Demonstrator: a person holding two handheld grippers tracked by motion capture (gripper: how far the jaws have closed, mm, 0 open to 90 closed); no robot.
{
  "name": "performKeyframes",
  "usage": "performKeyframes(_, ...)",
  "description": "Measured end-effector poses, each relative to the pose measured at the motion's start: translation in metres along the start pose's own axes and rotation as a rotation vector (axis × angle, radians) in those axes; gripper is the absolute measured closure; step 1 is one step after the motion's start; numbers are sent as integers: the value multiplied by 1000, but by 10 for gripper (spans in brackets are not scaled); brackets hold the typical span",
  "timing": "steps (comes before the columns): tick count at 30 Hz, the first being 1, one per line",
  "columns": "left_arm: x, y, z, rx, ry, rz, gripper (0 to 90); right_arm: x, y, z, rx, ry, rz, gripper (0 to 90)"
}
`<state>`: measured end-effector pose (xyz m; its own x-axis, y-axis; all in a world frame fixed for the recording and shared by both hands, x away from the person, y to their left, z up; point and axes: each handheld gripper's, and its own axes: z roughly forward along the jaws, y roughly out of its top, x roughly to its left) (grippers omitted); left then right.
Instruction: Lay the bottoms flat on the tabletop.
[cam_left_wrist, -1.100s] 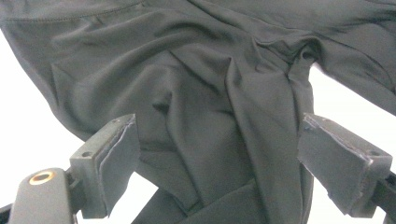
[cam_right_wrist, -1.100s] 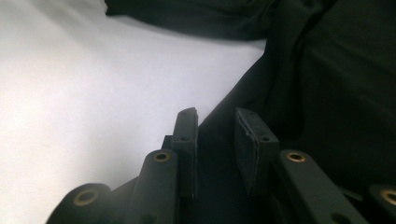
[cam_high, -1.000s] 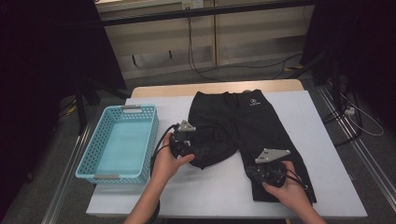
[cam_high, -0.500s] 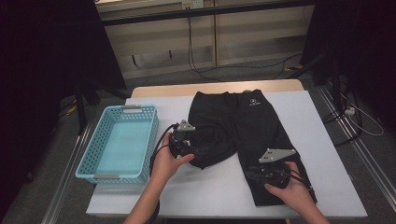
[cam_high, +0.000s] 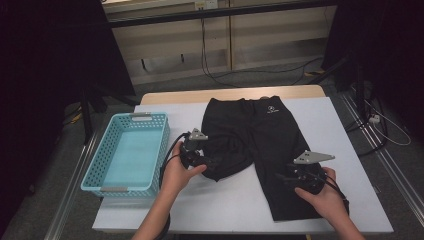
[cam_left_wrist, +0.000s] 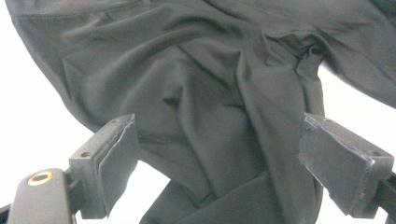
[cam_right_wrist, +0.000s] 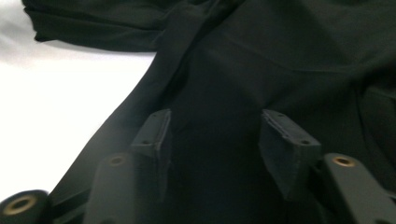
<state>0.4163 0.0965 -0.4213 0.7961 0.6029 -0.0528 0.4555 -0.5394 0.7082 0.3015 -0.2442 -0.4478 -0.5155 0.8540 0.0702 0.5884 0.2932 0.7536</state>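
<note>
Right gripper (cam_high: 289, 177) has slid along the shorts (cam_high: 260, 135) leg (near the table's (cam_high: 225, 200) front edge); its fingers have just been opening, released; left gripper (cam_high: 212, 162) unmoved, fingers spread over bunched cloth.

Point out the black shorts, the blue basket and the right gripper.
black shorts (cam_high: 267, 131), high view, on the upper front below the waistband.
blue basket (cam_high: 95, 170), high view, on its left wall.
right gripper (cam_high: 286, 177), high view, between its jaws.

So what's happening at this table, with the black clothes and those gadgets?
A person holds a gripper in each hand over black shorts spread on a white table. The left gripper sits open at the bunched leg. The right gripper, over the flat leg, has just been opening its jaws. A blue basket waits alongside.
</note>
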Motion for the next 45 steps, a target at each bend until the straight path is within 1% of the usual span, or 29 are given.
performKeyframes(1,0,0,0,0,0,-3,134,0,0,0,-3,-4,4,410)
performKeyframes(2,1,-1,0,0,7,4,128,0,0,2,-5,-9,1,377)
performKeyframes(4,1,-2,0,-7,1,-5,127,0,0,2,-6,-13,3,367)
performKeyframes(5,2,-2,-1,-7,-1,-4,123,1,1,3,-7,-17,-1,343)
performKeyframes(6,3,-3,-1,-7,-3,2,124,1,1,3,-10,-18,-1,332)
performKeyframes(8,3,-3,-1,-11,-1,-1,126,1,1,3,-13,-19,-3,321)
performKeyframes(10,4,-5,-2,-9,3,-5,148,0,2,4,-20,-24,8,290)
performKeyframes(12,5,-6,-2,1,22,3,157,0,2,4,-21,-26,12,284)
performKeyframes(14,6,-8,-2,6,32,3,204,0,3,4,-27,-27,10,279)
performKeyframes(17,8,-13,1,18,18,-16,216,1,4,5,-28,-27,9,277)
performKeyframes(18,8,-14,1,21,12,-24,238,2,4,5,-27,-26,8,277)
performKeyframes(19,9,-15,2,27,12,-18,277,2,4,5,-27,-24,5,277)
performKeyframes(21,8,-17,4,45,-6,-25,331,3,5,6,-28,-20,3,277)
performKeyframes(22,7,-18,4,58,-17,-32,393,4,5,6,-29,-17,0,277)
performKeyframes(23,6,-18,5,68,-22,-36,428,5,5,6,-28,-15,-1,277)
performKeyframes(24,4,-19,6,82,-38,-40,467,6,5,7,-28,-14,-4,277)
performKeyframes(25,3,-19,7,100,-66,-44,562,6,6,7,-27,-12,-7,277)
performKeyframes(26,2,-19,7,112,-71,-39,612,7,6,7,-28,-9,-11,277)
performKeyframes(27,0,-19,8,119,-75,-38,612,7,6,7,-28,-9,-11,277)
performKeyframes(28,-1,-18,8,125,-79,-37,663,8,6,7,-27,-10,-11,277)
performKeyframes(29,-1,-18,8,124,-85,-44,690,8,6,7,-27,-10,-12,277)
performKeyframes(30,-2,-17,8,122,-90,-49,745,8,6,7,-28,-11,-13,277)
performKeyframes(32,-3,-15,6,109,-93,-40,751,8,6,6,-28,-11,-14,277)
performKeyframes(35,-3,-11,2,60,-78,-48,792,9,6,6,-30,-11,-17,277)
performKeyframes(36,-3,-9,1,41,-75,-56,829,10,7,5,-34,-13,-18,277)
performKeyframes(39,2,-7,-4,-2,-55,-61,848,11,8,5,-41,-8,-20,277)
performKeyframes(41,6,-6,-7,-24,-41,-67,878,14,10,5,-48,-2,-27,277)
performKeyframes(43,9,-6,-7,-37,-33,-69,897,17,12,6,-51,7,-37,276)
performKeyframes(45,11,-7,-6,-37,-29,-70,888,19,14,7,-55,16,-48,272)
